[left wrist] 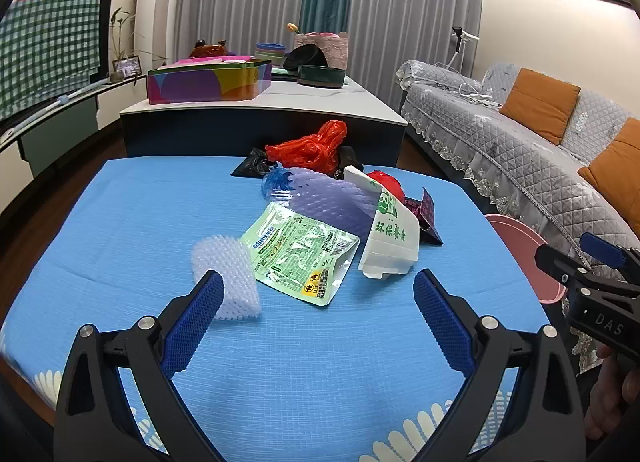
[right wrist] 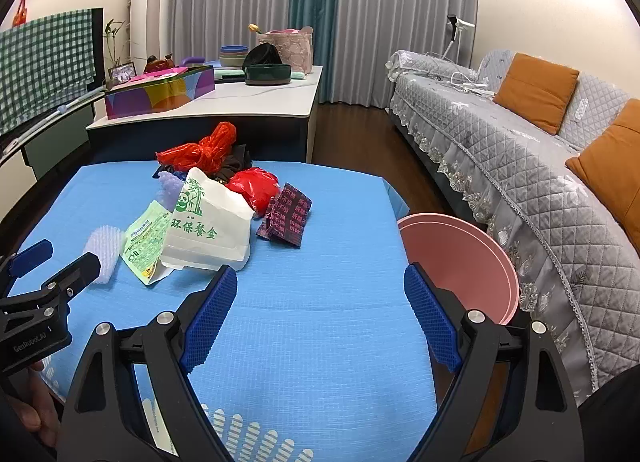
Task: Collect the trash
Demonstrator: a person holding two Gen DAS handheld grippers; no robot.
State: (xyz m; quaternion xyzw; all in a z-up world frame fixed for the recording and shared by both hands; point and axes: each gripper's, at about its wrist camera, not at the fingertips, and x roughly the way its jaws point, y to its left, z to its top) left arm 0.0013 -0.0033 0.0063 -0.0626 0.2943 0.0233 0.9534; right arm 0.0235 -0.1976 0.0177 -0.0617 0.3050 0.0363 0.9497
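Nothing looks collected yet: the round pink plastic bin (right wrist: 460, 262) shows only bare wall, while the heap of wrappers, bags and foam netting (left wrist: 320, 214) lies left of it on the blue-clothed worktop (left wrist: 140, 222). Both the left gripper (left wrist: 318, 294) and right gripper (right wrist: 320, 290) hover with jaws spread wide, holding nothing.

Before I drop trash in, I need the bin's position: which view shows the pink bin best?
The right wrist view: the pink bin shows its open mouth beside the table's right edge. The left wrist view catches only a sliver of its rim.
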